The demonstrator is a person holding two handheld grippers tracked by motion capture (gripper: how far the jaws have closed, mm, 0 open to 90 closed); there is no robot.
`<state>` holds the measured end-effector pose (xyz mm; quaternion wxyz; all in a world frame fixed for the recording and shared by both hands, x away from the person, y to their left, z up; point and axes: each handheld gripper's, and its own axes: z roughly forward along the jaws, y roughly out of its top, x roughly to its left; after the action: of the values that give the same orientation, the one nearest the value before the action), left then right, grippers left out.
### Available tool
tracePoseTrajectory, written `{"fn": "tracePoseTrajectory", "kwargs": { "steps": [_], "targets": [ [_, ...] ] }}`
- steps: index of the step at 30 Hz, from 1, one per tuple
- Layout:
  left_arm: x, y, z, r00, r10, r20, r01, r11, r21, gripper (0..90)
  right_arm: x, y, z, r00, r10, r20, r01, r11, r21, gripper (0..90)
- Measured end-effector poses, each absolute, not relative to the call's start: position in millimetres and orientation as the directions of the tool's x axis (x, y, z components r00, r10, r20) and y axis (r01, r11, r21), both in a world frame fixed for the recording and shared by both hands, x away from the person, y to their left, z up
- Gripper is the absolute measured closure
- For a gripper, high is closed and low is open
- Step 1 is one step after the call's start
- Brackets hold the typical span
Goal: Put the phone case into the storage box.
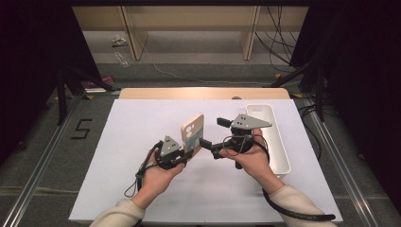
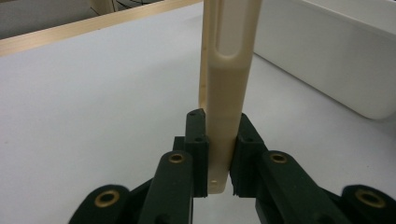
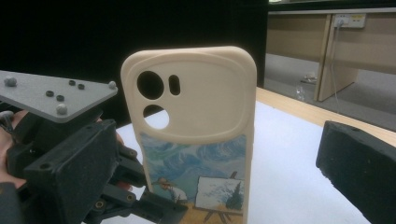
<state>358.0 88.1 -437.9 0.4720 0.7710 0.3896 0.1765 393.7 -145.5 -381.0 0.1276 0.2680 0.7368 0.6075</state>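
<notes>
A cream phone case (image 1: pixel 192 131) with a painted picture on its lower back stands upright above the white table. My left gripper (image 1: pixel 185 152) is shut on the case's bottom edge; in the left gripper view its jaws pinch the thin edge of the case (image 2: pixel 226 93) from both sides at the gripper (image 2: pixel 219 154). My right gripper (image 1: pixel 213 132) is open just right of the case, with one jaw behind and one in front. The right gripper view faces the case's back (image 3: pixel 196 140), with its camera holes at the top.
A long white bin (image 1: pixel 280 161) lies on the table's right side, close behind my right hand, and its wall (image 2: pixel 327 60) is near the case. The white table top (image 1: pixel 137 127) ends at a wooden strip (image 1: pixel 203 93) at the back.
</notes>
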Motion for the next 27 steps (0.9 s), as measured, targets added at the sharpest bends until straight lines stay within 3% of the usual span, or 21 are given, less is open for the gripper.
{"fn": "tracePoseTrajectory", "kwargs": {
  "steps": [27],
  "targets": [
    [355, 56, -439, 0.67, 0.738, -0.083, 0.426, -0.291, 0.857, 79.4, 394, -145, -380, -0.795, 0.589, 0.147, 0.249, 0.096, 0.964, 0.1]
  ]
}}
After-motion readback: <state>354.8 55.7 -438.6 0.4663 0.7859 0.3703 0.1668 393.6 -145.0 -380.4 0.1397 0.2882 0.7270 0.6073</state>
